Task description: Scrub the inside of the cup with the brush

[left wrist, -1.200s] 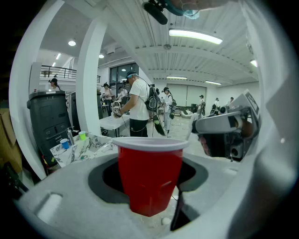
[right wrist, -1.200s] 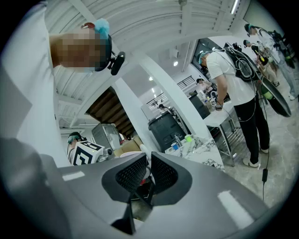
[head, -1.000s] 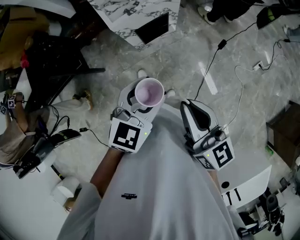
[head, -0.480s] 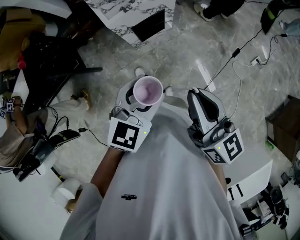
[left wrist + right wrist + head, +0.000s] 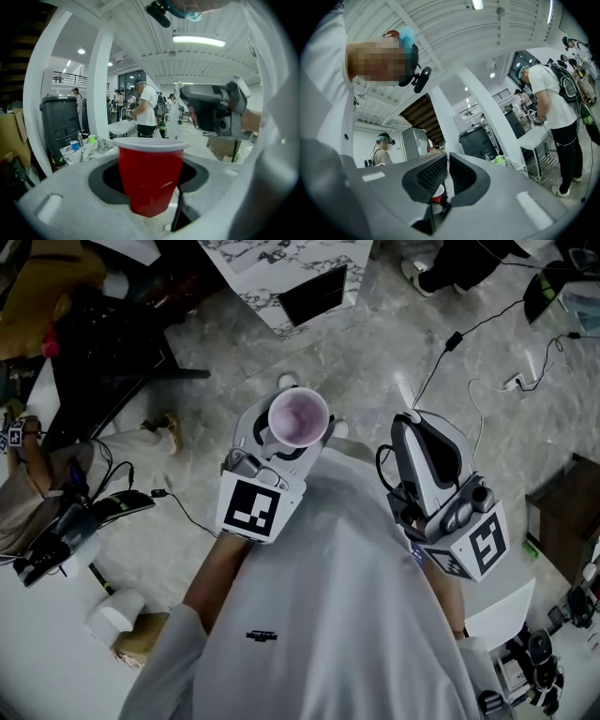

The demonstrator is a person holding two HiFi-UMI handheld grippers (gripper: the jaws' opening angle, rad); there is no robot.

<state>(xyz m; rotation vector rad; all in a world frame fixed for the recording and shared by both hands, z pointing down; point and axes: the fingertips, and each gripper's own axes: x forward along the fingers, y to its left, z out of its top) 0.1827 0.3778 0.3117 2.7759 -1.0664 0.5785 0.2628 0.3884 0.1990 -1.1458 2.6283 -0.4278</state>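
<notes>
Bring the right gripper point(image 5: 446, 173) across and above the left gripper point(image 5: 292, 432) before lowering anything; for now well apart, off to the right of the left jaws and not over the mouth. Note the left jaws spread to cup width and closed on the lower wall of the red cup point(image 5: 150, 176), upright between them, mouth up, rim clear above them. Note the right jaws almost together, pinching a slim white strip with dark bristles just beneath the pads, judged to be the brush point(image 5: 447, 187); cannot tell its full length. Point the bristle end down, centre over the mouth, enter straight, then sweep round the inner wall and down to the base with light pressure. Avoid squeezing harder with the left jaws: thin glossy plastic, tapered toward the base, likely to buckle, or to slide up out of the grip under a sideways push. Treat the rolled white rim as the stiffest part and steer clear of snagging it. Expect little drag from the pale, smooth inside, and a secure hold on the slender handle from the studded black pads point(image 5: 433, 176) only under gentle strokes.
</notes>
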